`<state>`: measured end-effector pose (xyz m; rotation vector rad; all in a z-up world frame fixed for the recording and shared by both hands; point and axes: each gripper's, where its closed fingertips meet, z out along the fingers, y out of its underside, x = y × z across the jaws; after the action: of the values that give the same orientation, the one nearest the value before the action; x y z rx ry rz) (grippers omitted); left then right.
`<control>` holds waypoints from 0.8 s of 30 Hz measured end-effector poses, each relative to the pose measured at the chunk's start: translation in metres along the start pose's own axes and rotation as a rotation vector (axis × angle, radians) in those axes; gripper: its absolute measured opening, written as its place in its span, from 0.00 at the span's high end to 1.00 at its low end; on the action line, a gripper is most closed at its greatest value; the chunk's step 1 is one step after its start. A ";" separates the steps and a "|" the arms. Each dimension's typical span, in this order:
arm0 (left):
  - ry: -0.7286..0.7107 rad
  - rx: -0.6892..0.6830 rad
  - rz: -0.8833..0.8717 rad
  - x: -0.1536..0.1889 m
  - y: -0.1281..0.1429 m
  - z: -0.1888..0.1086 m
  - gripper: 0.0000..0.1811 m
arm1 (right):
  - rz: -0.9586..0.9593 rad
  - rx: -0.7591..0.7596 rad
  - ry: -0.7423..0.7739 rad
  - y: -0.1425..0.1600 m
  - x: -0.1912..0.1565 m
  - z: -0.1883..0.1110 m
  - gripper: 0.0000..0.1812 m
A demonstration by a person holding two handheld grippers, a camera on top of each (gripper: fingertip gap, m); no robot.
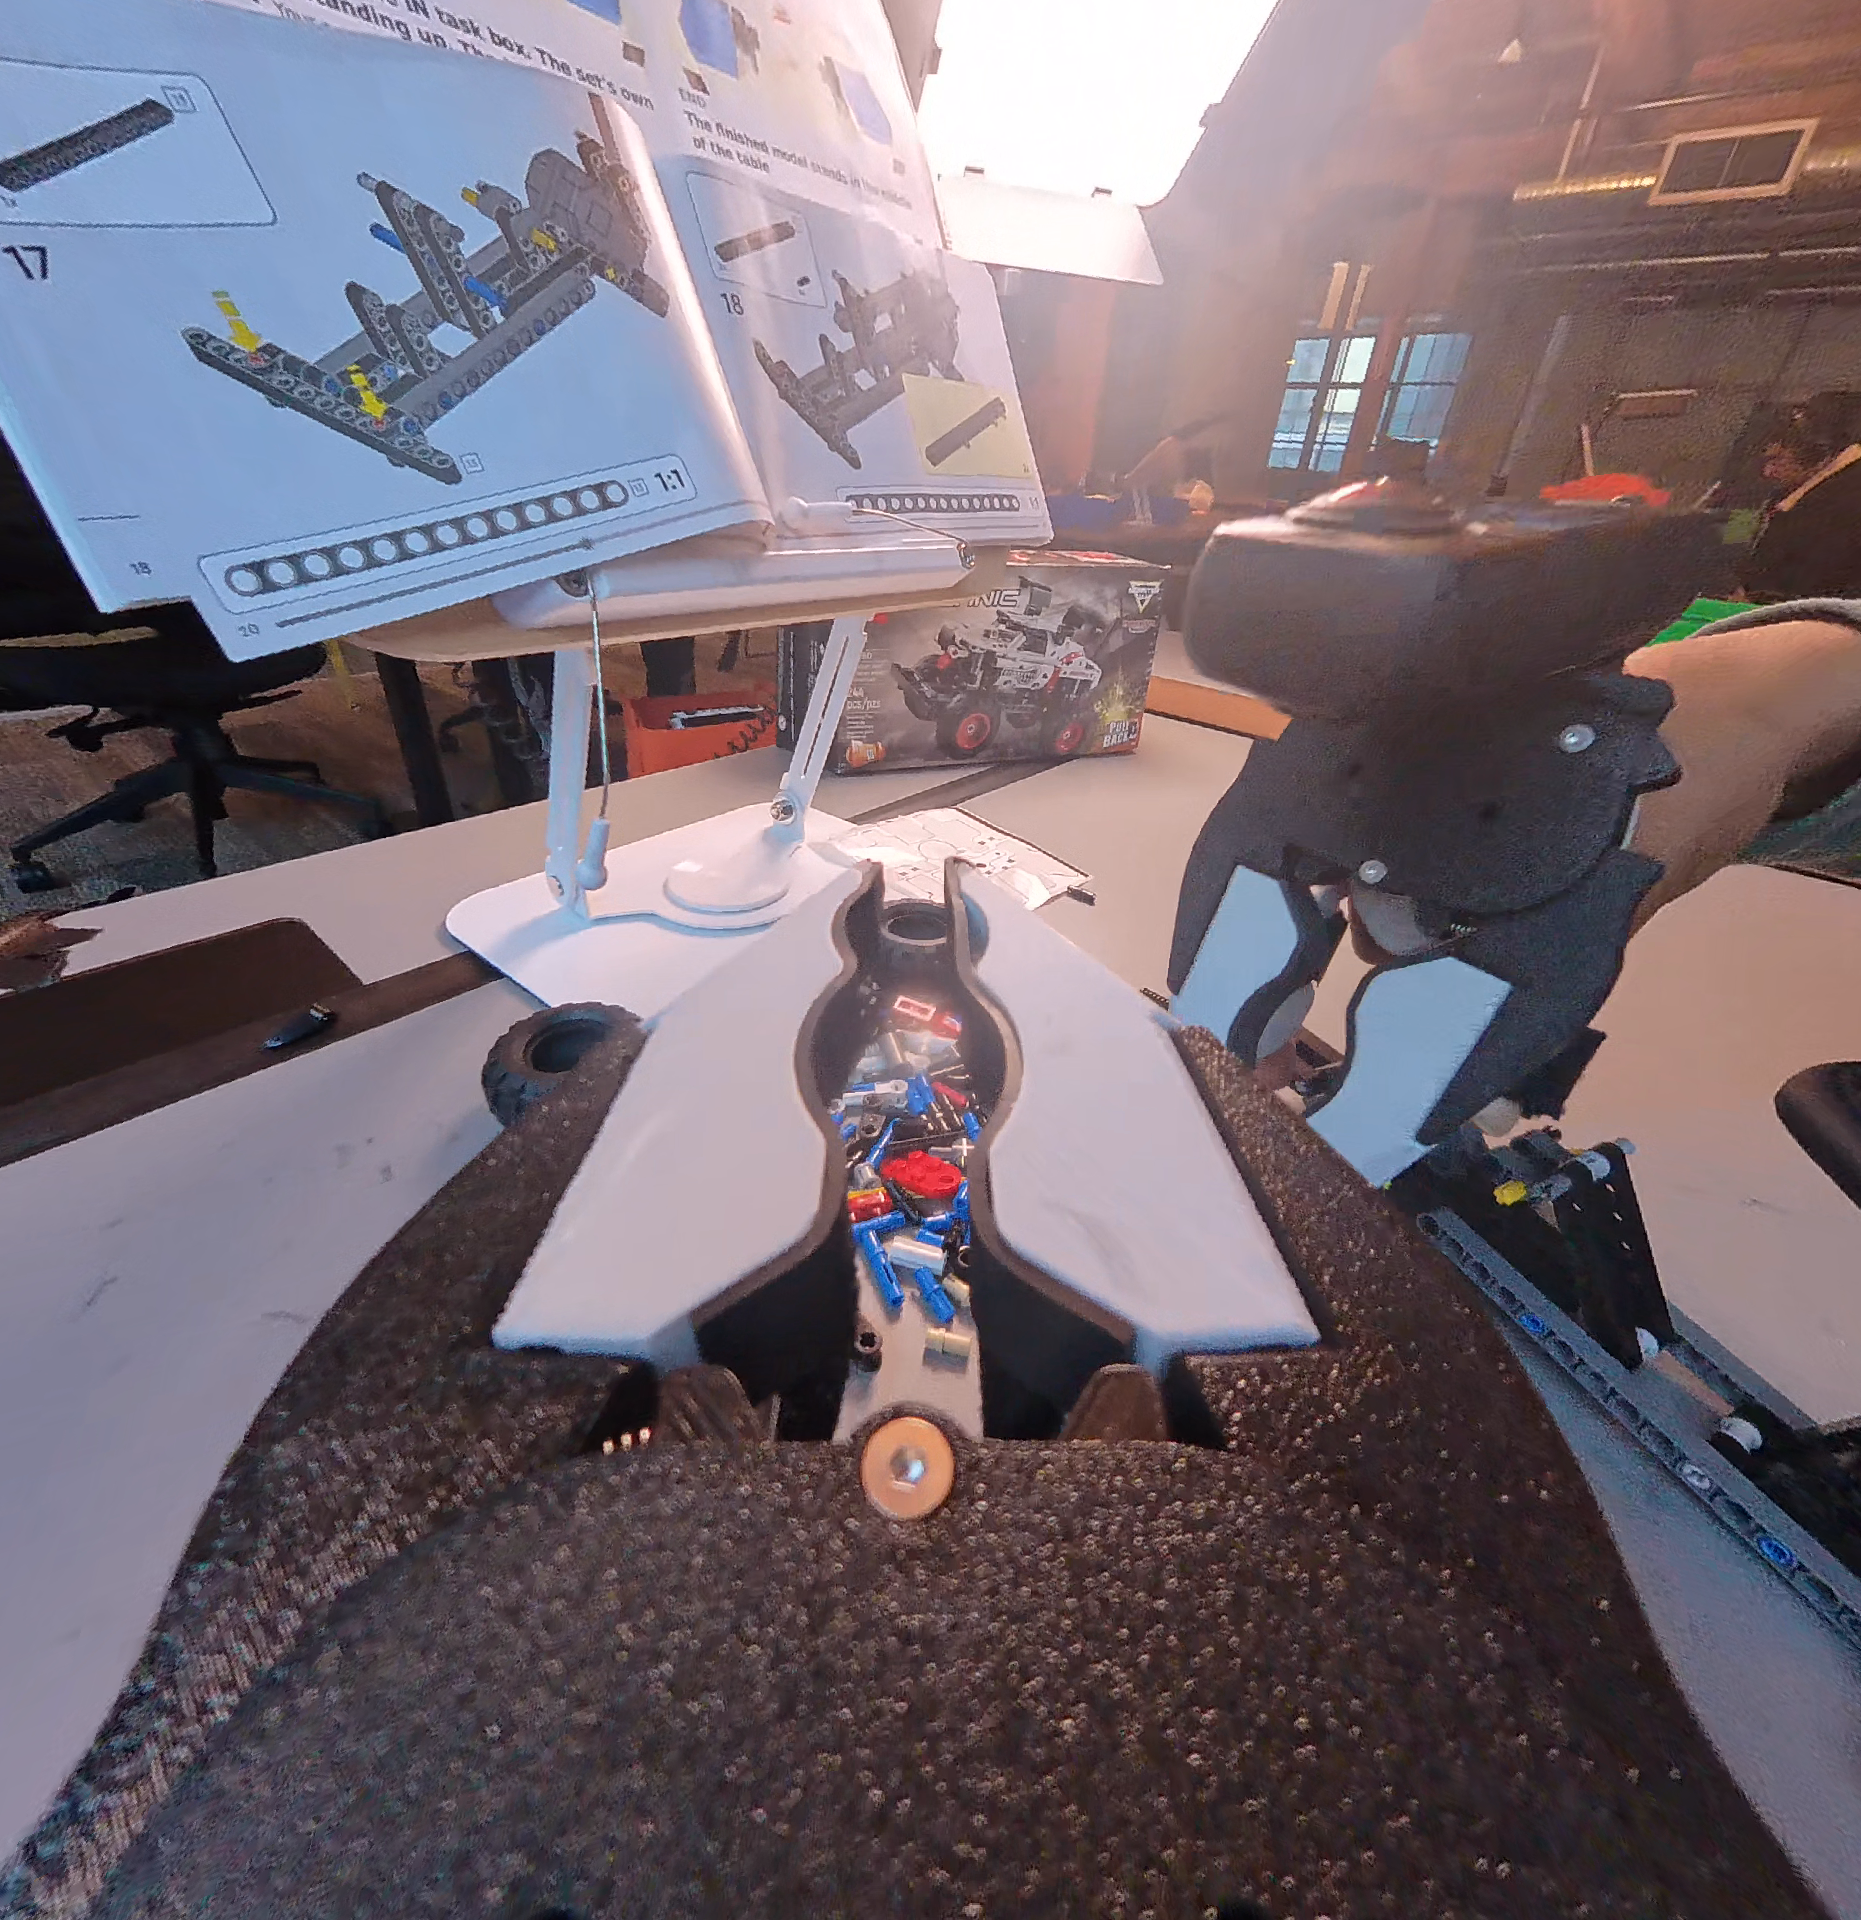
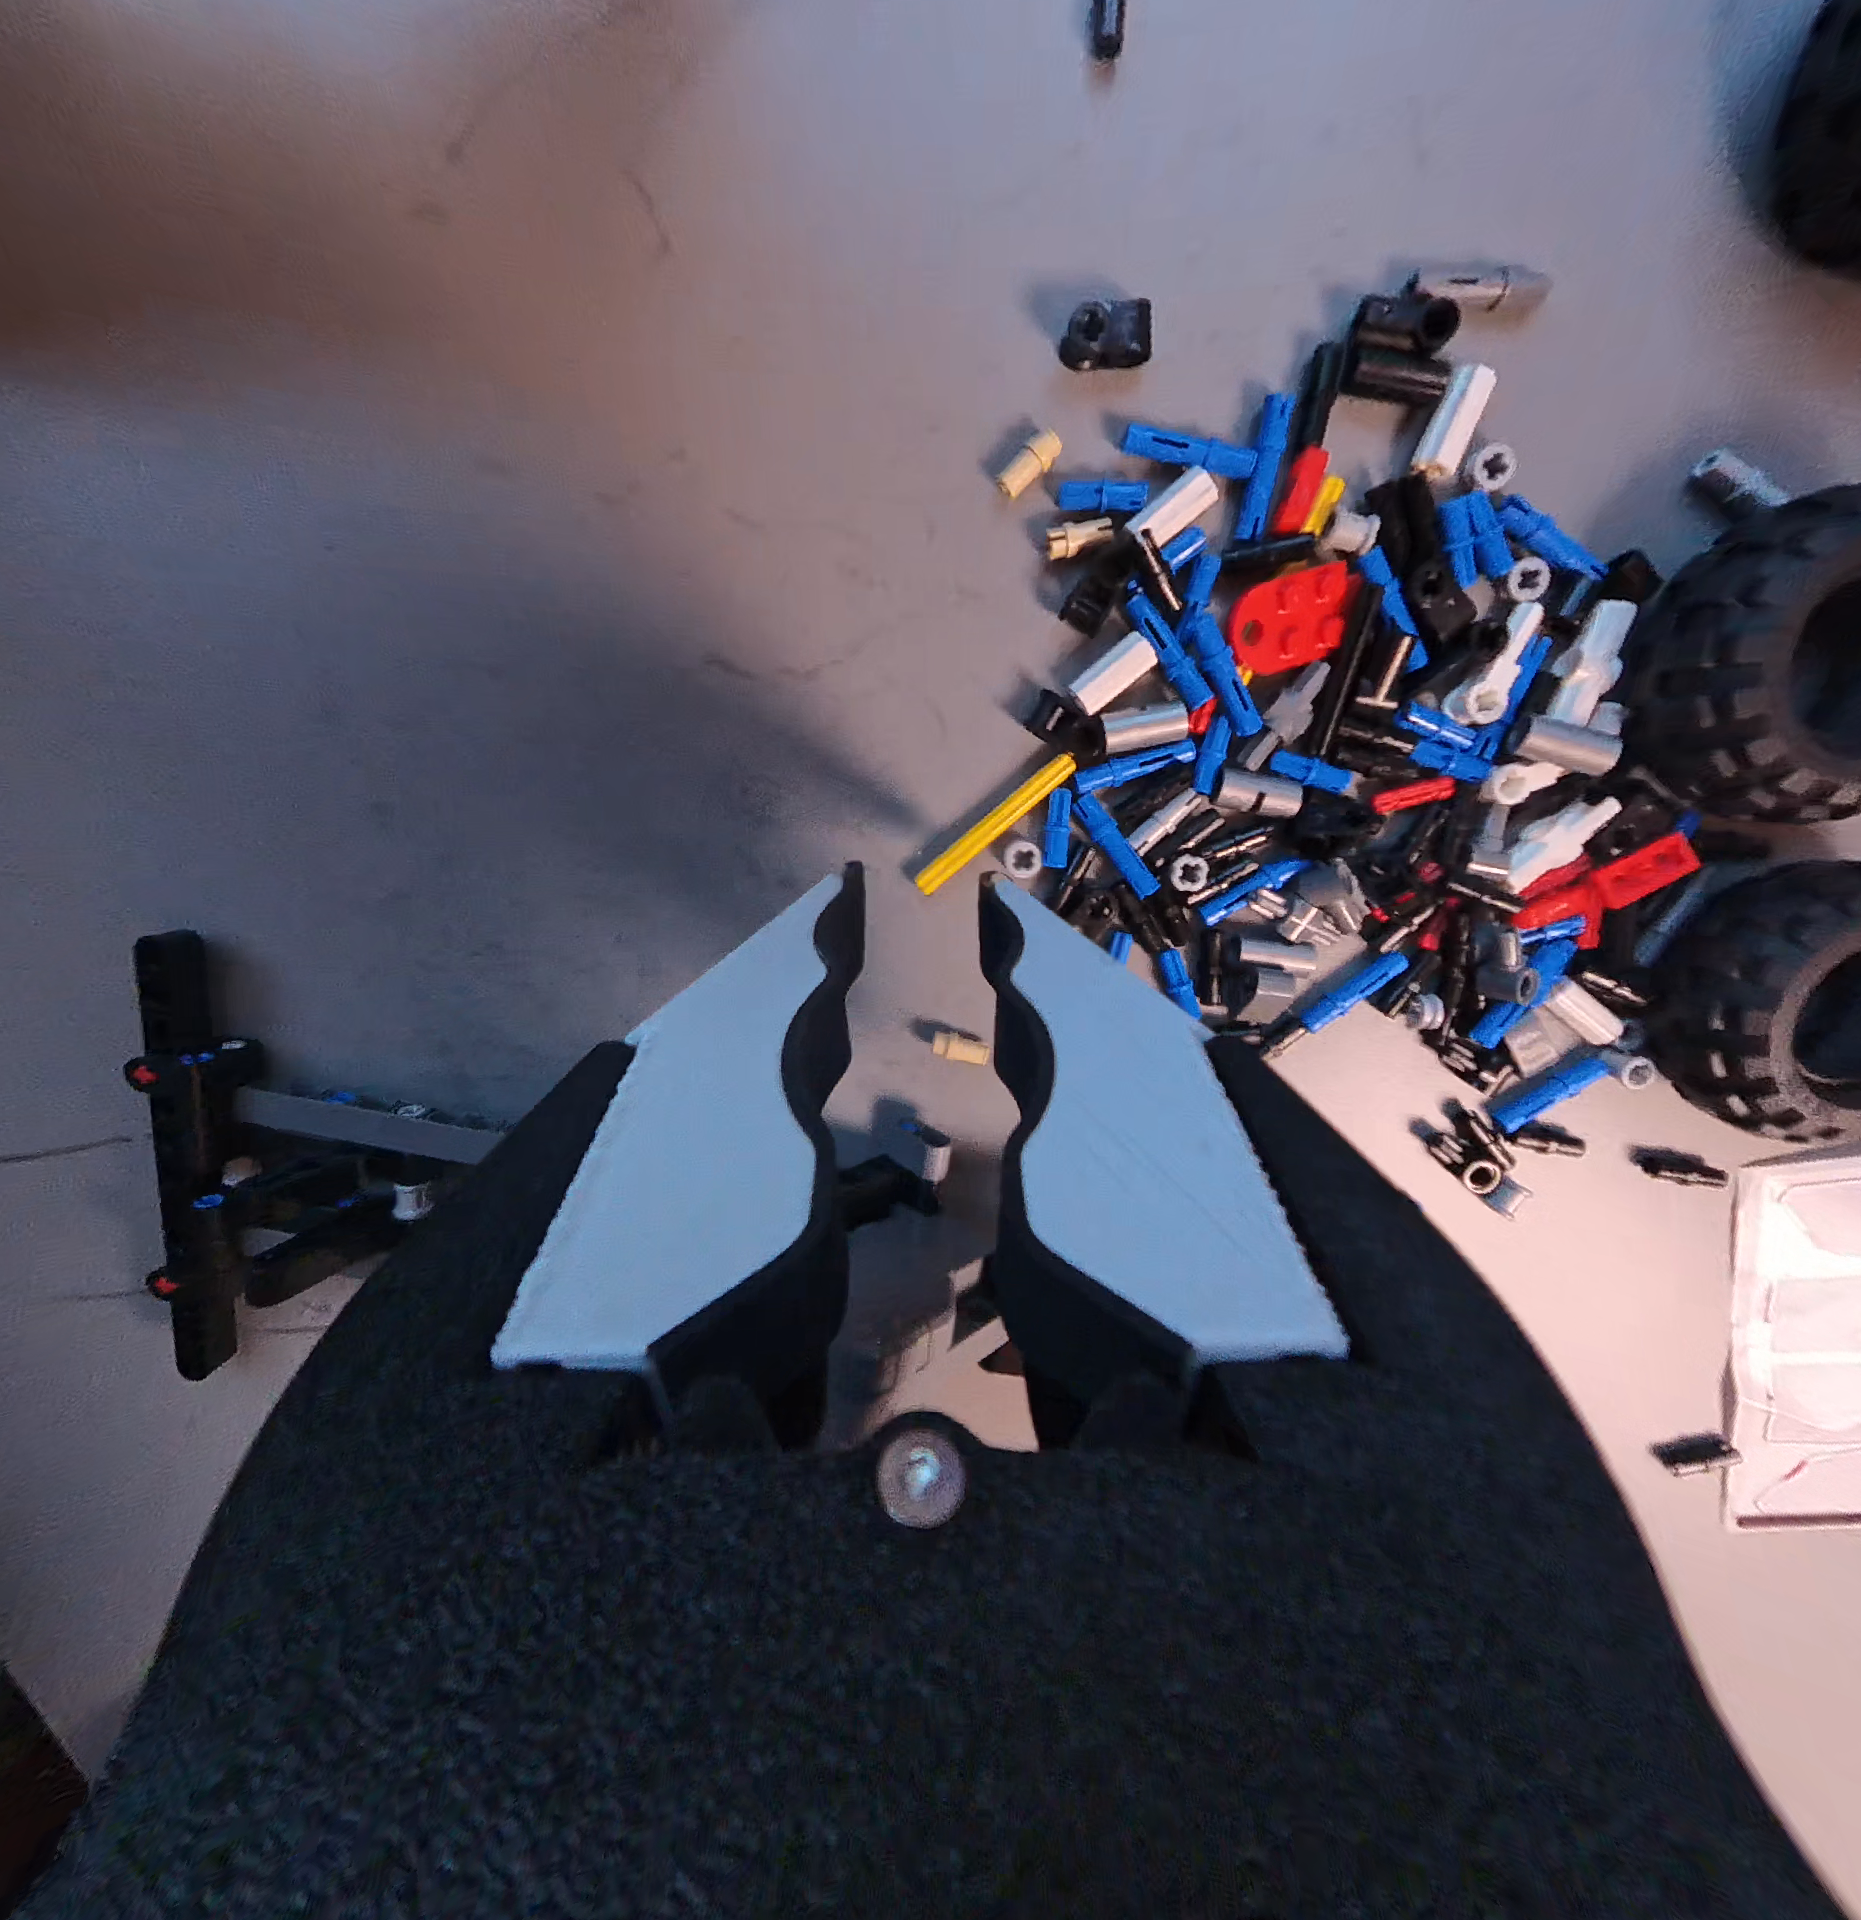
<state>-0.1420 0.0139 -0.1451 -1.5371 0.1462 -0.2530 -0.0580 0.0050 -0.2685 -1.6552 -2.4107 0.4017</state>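
Note:
My left gripper [image 1: 913,873] is slightly open and empty, low over the grey table [image 1: 230,1299]. A pile of small blue, black, grey and red building parts [image 1: 910,1164] shows between its fingers. My right gripper [image 2: 921,878] is open and empty, pointing down at the table beside the pile [image 2: 1373,748], near a yellow axle [image 2: 993,821]. A tan pin [image 2: 962,1047] lies between its fingers. It also shows in the left wrist view [image 1: 1290,1101], held by a hand above a partly built black and grey frame [image 1: 1560,1226]. The frame lies left of it [image 2: 193,1153].
An open instruction booklet [image 1: 386,312] stands on a white stand [image 1: 635,914] behind the pile. Black tyres [image 2: 1788,675] [image 2: 1799,997] lie right of the pile, another at its left [image 1: 557,1060]. The set's box [image 1: 967,665] stands farther back. A white sheet [image 2: 1809,1340] lies at right. Tip to tip, the grippers are about 15 cm apart.

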 end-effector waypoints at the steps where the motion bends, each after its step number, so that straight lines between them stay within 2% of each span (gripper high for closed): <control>1: -0.003 0.003 0.001 -0.001 -0.001 -0.002 0.93 | 0.018 -0.016 0.005 0.002 0.003 0.003 0.89; 5: -0.022 0.010 0.007 -0.005 -0.006 -0.009 0.88 | 0.063 -0.044 0.004 0.003 0.006 0.013 0.90; 9: -0.016 -0.012 0.024 -0.003 -0.004 -0.010 0.87 | 0.058 -0.038 0.033 0.000 0.008 0.014 0.98; 12: 0.060 -0.085 0.063 0.011 0.009 -0.005 0.87 | -0.011 -0.027 0.071 0.003 0.008 0.012 0.99; 14: 0.165 -0.148 0.099 0.030 0.020 -0.003 0.87 | -0.043 0.015 0.076 0.003 0.005 0.001 0.99; 17: 0.368 -0.260 0.109 0.070 0.038 -0.006 0.86 | -0.106 0.109 0.075 0.000 -0.004 -0.032 0.99; 21: 0.463 -0.333 0.194 0.105 0.048 -0.006 0.85 | -0.272 0.216 0.138 -0.002 -0.023 -0.074 0.99; 24: 0.528 -0.361 0.229 0.129 0.054 -0.008 0.92 | -0.326 0.280 0.153 0.001 -0.041 -0.088 0.99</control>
<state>-0.0160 -0.0251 -0.1907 -1.7615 0.8159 -0.4640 -0.0154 -0.0229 -0.1858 -1.1128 -2.3266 0.5088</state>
